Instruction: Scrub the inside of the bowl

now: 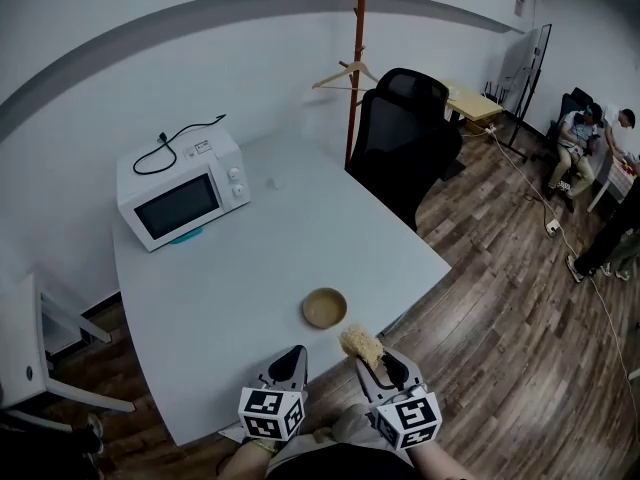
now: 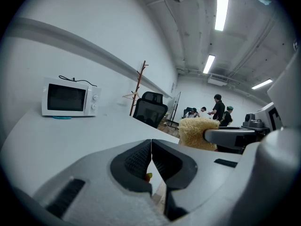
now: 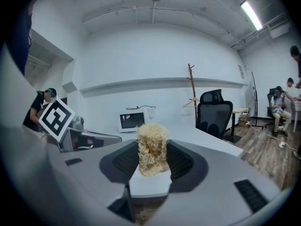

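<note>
The white table (image 1: 230, 278) carries a microwave (image 1: 183, 190) at its far left and a bowl (image 1: 325, 308) near its front edge.

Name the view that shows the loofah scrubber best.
The right gripper view: the loofah scrubber fills the centre, its fibres sharp, clamped in the jaws of the right tool. The head view shows it small and from above, near the bowl. The left gripper view shows it side-on, partly covered by a jaw.

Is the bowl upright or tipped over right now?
Upright: the bowl sits on the table with its round opening facing up.
</note>
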`<state>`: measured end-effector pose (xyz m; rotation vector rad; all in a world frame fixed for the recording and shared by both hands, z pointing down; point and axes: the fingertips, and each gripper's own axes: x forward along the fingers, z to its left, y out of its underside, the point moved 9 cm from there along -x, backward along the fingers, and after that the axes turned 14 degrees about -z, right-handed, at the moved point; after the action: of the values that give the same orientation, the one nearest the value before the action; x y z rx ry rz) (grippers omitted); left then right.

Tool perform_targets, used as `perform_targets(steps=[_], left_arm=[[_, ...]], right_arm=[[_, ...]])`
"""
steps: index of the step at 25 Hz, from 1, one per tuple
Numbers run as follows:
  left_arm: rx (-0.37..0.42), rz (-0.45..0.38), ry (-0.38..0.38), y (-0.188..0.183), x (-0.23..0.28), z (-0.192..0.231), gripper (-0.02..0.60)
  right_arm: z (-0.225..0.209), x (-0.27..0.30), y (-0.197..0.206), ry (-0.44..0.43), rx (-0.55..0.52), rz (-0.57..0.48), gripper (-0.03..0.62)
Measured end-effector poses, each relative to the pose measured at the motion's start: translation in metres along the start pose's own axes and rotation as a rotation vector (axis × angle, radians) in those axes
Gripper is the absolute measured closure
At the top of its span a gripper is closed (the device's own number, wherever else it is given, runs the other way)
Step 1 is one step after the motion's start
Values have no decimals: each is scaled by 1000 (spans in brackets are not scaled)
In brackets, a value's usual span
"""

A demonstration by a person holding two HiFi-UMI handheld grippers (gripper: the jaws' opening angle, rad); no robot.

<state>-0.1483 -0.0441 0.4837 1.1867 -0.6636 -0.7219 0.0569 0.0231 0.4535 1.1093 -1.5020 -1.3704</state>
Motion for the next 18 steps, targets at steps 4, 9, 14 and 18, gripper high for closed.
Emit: perform_targets(steps=[4,9,14,18], left_arm=[[5,15,-7,7,17,6,561],[-14,50,-32,19,43,20,561],[-47,94,-84,34,73,35,561],[-88,131,-124,45,93,47,560]], right_arm=[[-16,10,10,1,-5,32,428],[-32,40,21,-66,-23,65,428],[-56,73,26,-120,-58,99,428],[-72,93,31,-153,-51,130,428]])
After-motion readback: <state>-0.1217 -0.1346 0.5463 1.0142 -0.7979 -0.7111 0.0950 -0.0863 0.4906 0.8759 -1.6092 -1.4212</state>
